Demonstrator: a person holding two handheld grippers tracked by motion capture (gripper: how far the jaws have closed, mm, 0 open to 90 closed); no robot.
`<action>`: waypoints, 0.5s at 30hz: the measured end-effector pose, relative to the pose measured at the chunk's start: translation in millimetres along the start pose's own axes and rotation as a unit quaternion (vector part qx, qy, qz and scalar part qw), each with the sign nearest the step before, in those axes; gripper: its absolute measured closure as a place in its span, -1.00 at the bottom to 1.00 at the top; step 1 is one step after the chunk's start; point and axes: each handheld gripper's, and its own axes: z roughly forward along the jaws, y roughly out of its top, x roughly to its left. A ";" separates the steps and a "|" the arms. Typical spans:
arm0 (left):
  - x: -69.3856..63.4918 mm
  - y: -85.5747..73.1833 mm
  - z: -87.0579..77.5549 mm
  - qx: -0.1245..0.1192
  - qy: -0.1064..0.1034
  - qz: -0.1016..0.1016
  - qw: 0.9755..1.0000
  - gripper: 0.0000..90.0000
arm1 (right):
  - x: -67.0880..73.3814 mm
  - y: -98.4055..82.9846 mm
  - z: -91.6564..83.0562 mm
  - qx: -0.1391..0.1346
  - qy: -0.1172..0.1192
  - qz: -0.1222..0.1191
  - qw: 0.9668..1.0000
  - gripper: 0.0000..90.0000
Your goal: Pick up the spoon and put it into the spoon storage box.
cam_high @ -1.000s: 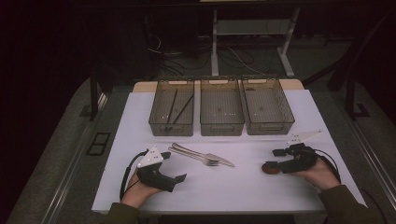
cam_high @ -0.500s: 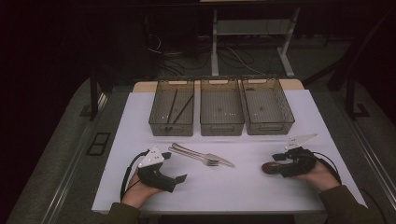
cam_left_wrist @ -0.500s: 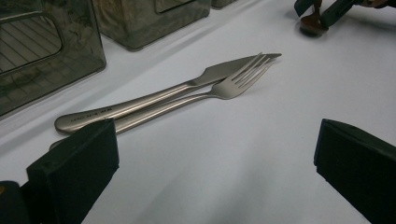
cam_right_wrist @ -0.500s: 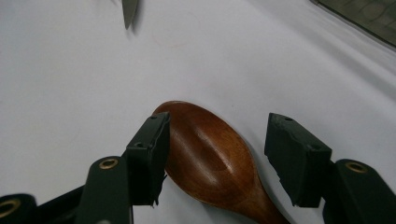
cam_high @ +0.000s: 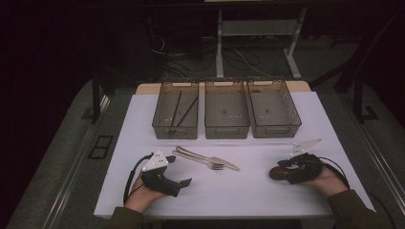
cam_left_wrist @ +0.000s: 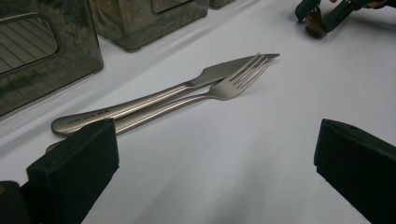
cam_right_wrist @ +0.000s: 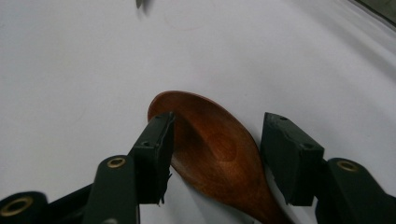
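Straddling wooden spoon (cam_right_wrist: pixel 215 149) — right gripper (cam_right_wrist: pixel 215 154) low

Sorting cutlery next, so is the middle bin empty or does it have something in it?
Empty, as far as the high view shows: the middle bin shows bare mesh floor, while the left bin holds dark sticks.

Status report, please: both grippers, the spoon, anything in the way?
Right gripper closing around wooden spoon, not yet gripping. Left gripper open, nothing between its jaws. Fork and knife lie apart, nothing blocking.
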 end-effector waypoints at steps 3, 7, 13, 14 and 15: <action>-0.3 0.1 0.3 0.000 -0.001 0.000 1.000 -1.00 | 1.2 -0.7 -0.2 0.005 0.004 -0.009 1.000 0.01; -0.4 0.2 0.8 0.002 -0.002 0.001 1.000 -1.00 | 0.9 -1.6 -1.8 0.011 0.007 -0.021 1.000 0.07; -0.8 0.2 1.4 0.003 -0.002 0.002 1.000 -1.00 | 1.2 -4.0 -5.2 0.022 0.009 -0.038 0.999 0.19; -0.8 0.2 1.5 0.003 -0.002 0.002 1.000 -1.00 | 1.2 -4.1 -5.4 0.023 0.009 -0.039 0.999 0.20; -0.9 0.2 1.6 0.003 -0.002 0.002 1.000 -1.00 | 1.4 -4.2 -5.6 0.024 0.009 -0.040 0.999 0.21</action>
